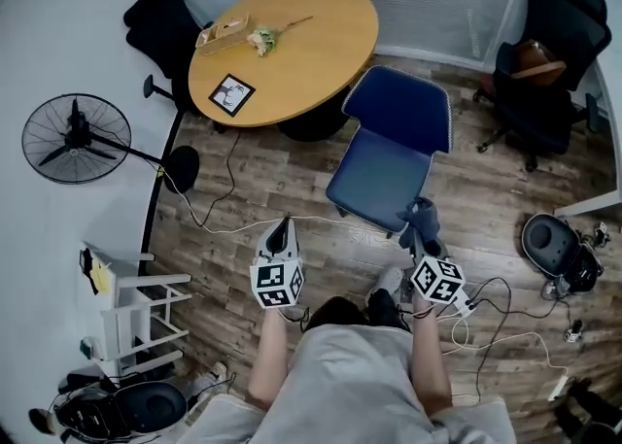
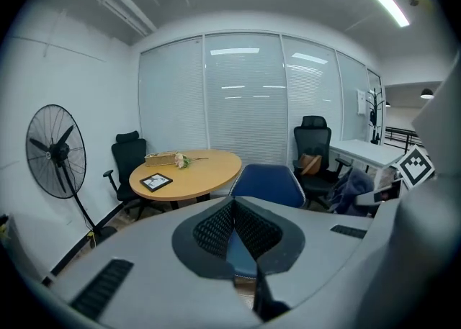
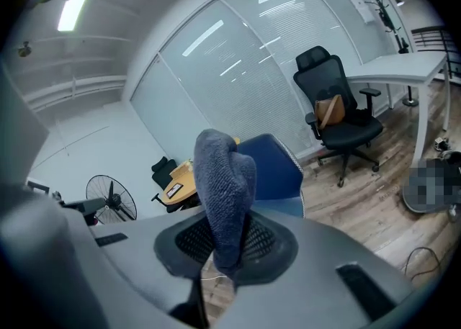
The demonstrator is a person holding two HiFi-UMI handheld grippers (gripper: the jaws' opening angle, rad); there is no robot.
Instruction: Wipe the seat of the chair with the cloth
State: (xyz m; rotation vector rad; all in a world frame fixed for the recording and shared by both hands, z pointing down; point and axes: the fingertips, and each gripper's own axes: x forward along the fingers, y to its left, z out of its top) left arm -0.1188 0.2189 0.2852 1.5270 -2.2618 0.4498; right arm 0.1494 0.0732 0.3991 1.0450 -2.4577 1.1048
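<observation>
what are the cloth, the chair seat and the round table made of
The cloth looks like grey-blue terry or microfibre: fuzzy, nubby surface. The chair seat seems to be blue fabric upholstery, matte, without shine. The round table looks like wood or wood-look laminate: smooth, light tan top.

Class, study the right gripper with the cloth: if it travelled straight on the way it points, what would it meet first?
Most likely the blue chair, at the front edge of its seat, just ahead of the right gripper and its cloth; depth is unclear.
</observation>
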